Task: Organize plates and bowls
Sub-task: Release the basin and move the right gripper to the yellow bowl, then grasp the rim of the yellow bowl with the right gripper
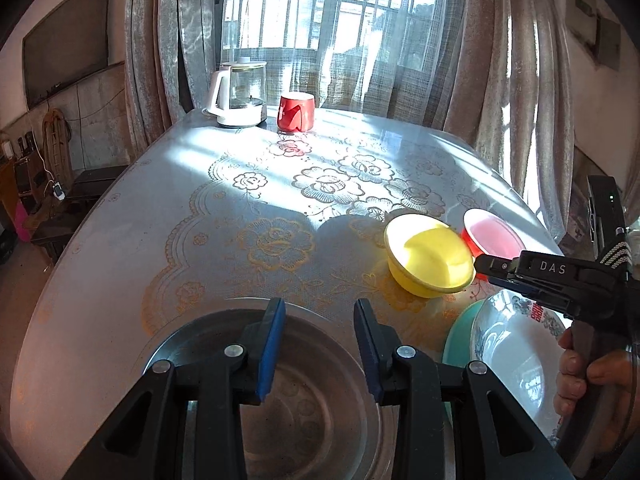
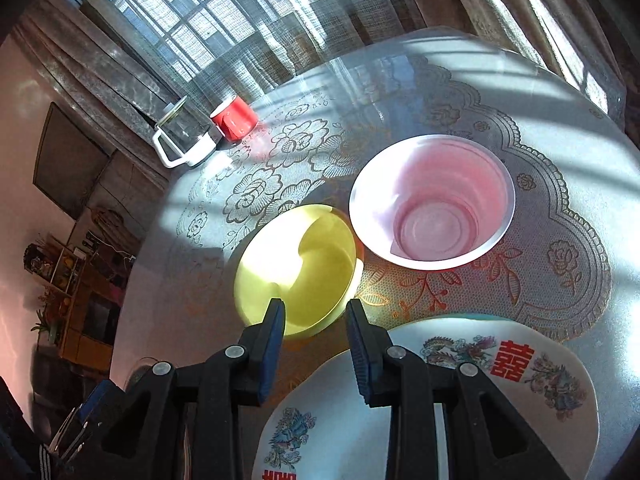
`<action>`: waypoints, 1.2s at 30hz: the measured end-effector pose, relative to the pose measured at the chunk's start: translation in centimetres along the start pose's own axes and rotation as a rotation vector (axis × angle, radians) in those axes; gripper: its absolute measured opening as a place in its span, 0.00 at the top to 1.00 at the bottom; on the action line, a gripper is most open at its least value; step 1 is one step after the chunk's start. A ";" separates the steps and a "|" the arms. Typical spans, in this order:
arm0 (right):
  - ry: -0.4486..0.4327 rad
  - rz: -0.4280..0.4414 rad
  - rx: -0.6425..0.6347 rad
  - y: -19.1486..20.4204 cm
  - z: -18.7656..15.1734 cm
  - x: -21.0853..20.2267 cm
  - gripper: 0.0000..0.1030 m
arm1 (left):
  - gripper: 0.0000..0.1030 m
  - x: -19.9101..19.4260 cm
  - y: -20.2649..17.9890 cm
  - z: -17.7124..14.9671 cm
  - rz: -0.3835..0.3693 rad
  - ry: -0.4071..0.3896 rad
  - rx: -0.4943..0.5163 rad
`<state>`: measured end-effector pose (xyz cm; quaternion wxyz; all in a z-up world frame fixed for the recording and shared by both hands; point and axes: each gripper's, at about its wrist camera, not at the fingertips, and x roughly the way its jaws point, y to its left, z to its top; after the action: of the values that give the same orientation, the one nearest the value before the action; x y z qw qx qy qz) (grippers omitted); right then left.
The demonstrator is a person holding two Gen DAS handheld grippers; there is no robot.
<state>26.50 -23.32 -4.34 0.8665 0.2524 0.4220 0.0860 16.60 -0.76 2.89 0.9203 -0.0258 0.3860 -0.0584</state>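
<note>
Lace-clothed table [image 2: 560, 160], yellow bowl [image 2: 296, 272] upright, mouth up

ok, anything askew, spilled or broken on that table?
Nothing spilled or broken. The yellow bowl and pink bowl sit upright, rims nearly touching. The white plate rests on a teal plate, offset so only a sliver shows. The kettle and red mug stand upright.

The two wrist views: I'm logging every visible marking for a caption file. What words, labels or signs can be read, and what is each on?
"DAS": white letters on the black body of the right tool, seen from the left wrist.
"囍": red double-happiness character on the rim of the white patterned plate.
A second red character at that plate's near rim is cut off, unreadable.
Nothing else carries legible text.
</note>
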 end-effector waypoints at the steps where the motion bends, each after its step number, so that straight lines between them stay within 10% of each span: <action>1: 0.002 -0.004 -0.004 0.0 0.1 0.2 0.71 | 0.65 0.4 -0.2 0.2 -0.007 0.010 -0.001; 26: 0.044 -0.071 0.026 -1.2 1.3 2.5 0.76 | 0.66 10.4 -2.6 4.0 -0.168 0.200 -0.079; 36: 0.040 -0.088 -0.012 -0.7 1.3 3.1 0.87 | 0.85 12.7 -2.9 4.5 -0.237 0.259 -0.168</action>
<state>29.45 -23.29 -6.14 0.8622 0.2267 0.4496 0.0554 28.34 -5.22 -2.66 0.8442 -0.1403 0.4990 -0.1367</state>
